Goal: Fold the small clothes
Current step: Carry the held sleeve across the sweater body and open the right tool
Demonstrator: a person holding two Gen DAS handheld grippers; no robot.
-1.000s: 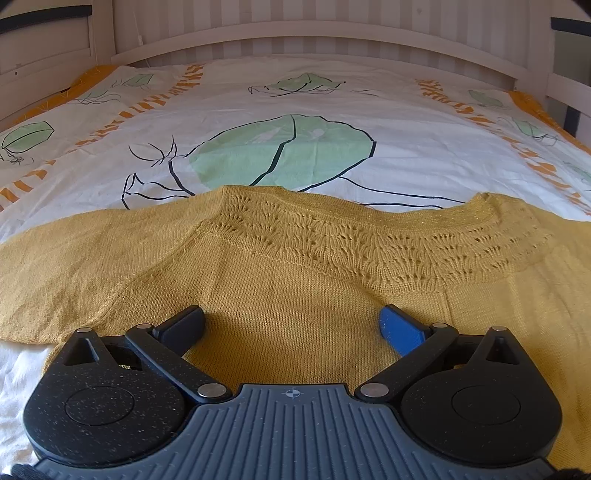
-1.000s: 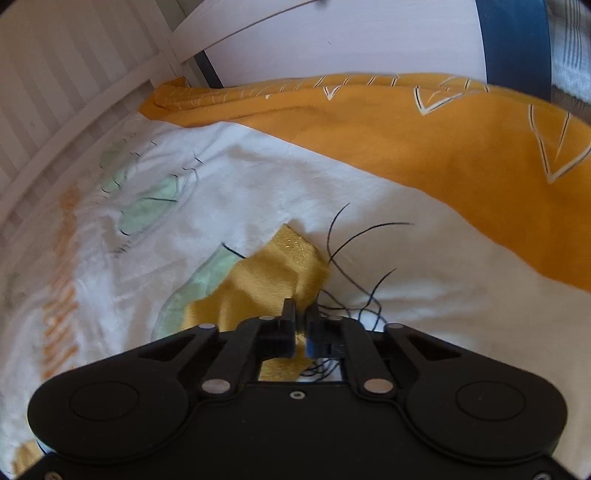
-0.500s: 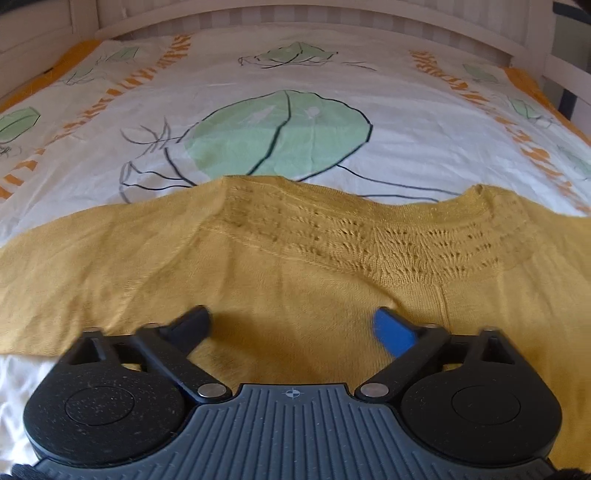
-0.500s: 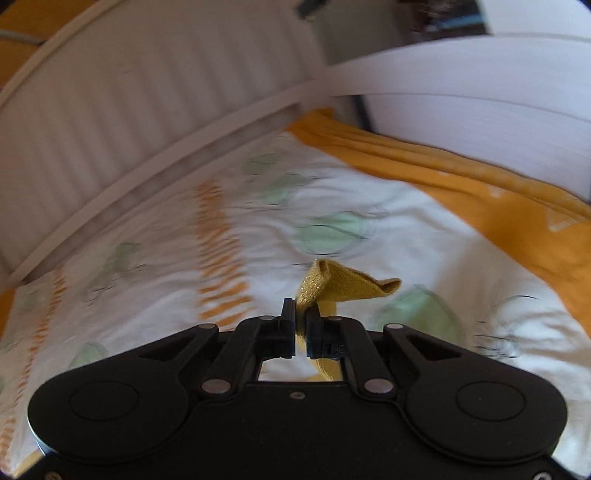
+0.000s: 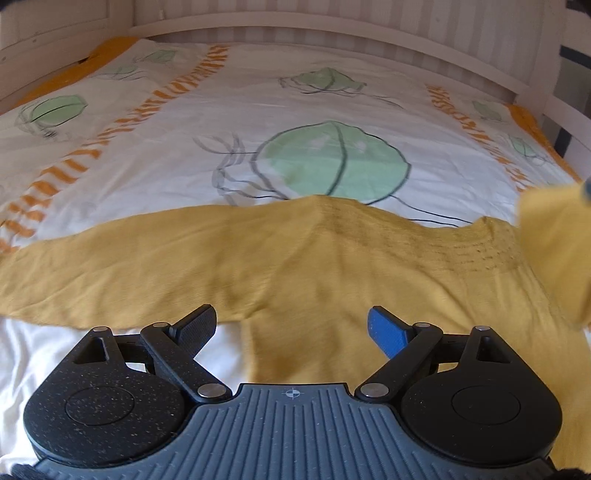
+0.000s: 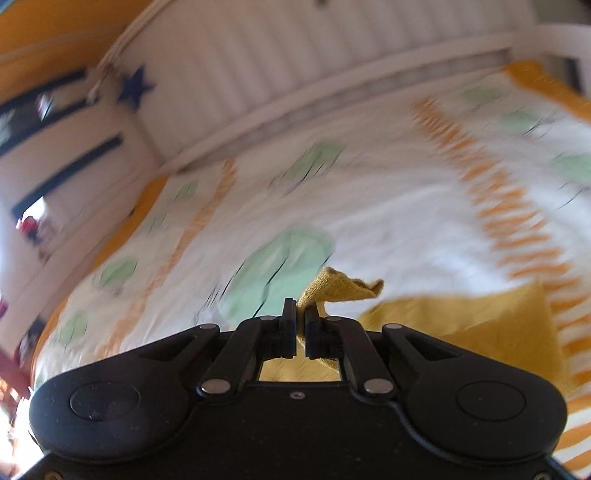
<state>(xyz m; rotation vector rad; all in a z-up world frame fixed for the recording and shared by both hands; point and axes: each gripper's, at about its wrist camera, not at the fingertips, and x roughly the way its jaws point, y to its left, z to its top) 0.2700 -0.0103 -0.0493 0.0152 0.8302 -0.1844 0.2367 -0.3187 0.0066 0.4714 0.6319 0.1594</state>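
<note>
White slats of the bed frame [image 5: 332, 27] run behind a duvet [image 5: 236, 122] printed with green leaves and orange stripes. Only the left wrist view takes in the whole yellow knitted top [image 5: 295, 266], spread flat across the near part of the duvet, one sleeve reaching toward the left edge of the bed and the openwork yoke toward the right. There the left gripper [image 5: 291, 326] hangs over the top's body with its jaws spread wide, holding nothing. At that view's right edge a lifted flap of the same knit hangs in the air (blurred). The right wrist view explains it: the right gripper [image 6: 300, 330] is pinched tight on a sleeve end [image 6: 341, 288], raised off the bedding. A blue star [image 6: 135, 88] marks a white panel near the bed's far left corner
</note>
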